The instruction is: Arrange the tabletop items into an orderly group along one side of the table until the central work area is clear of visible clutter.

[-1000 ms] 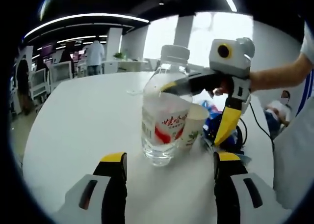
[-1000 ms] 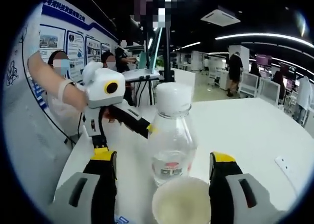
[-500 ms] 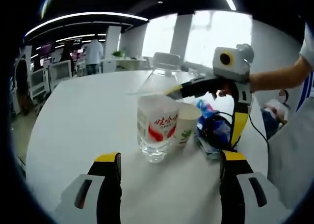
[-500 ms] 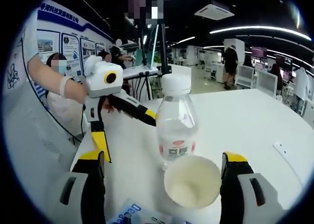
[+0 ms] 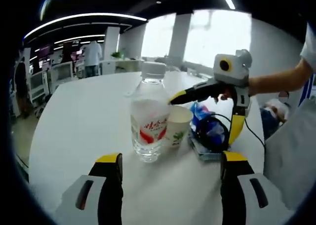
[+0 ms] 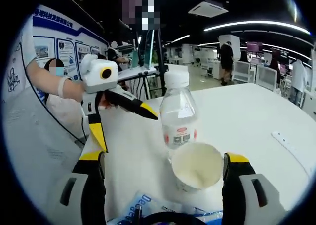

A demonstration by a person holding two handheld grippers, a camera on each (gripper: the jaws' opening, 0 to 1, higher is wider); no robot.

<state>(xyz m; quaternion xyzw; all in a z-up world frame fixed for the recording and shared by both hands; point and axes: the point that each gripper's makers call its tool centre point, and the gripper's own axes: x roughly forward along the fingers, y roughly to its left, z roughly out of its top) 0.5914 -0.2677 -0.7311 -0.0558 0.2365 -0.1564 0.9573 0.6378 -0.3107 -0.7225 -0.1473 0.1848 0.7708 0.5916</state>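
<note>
A clear water bottle (image 5: pixel 147 120) (image 6: pixel 178 112) with a white cap and a red-and-white label stands upright on the white table (image 5: pixel 74 111). A white paper cup (image 5: pixel 177 127) (image 6: pixel 196 166) stands touching it. A blue packet with a black cable (image 5: pixel 209 132) (image 6: pixel 148 207) lies beside the cup. My left gripper (image 5: pixel 170 162) is open, a short way back from the bottle, with nothing between its jaws. It also appears in the right gripper view (image 6: pixel 129 132), open. My right gripper (image 6: pixel 165 161) (image 5: pixel 202 117) is open behind the cup, holding nothing.
A flat white strip (image 6: pixel 291 148) lies on the table to the right in the right gripper view. The person's arm (image 5: pixel 276 79) reaches in behind the right gripper. Desks, chairs and people stand in the office beyond the table edge.
Both views have pulled back from the bottle and cup, which now look smaller and farther off. The packet and cable have come into view. Both grippers stay open.
</note>
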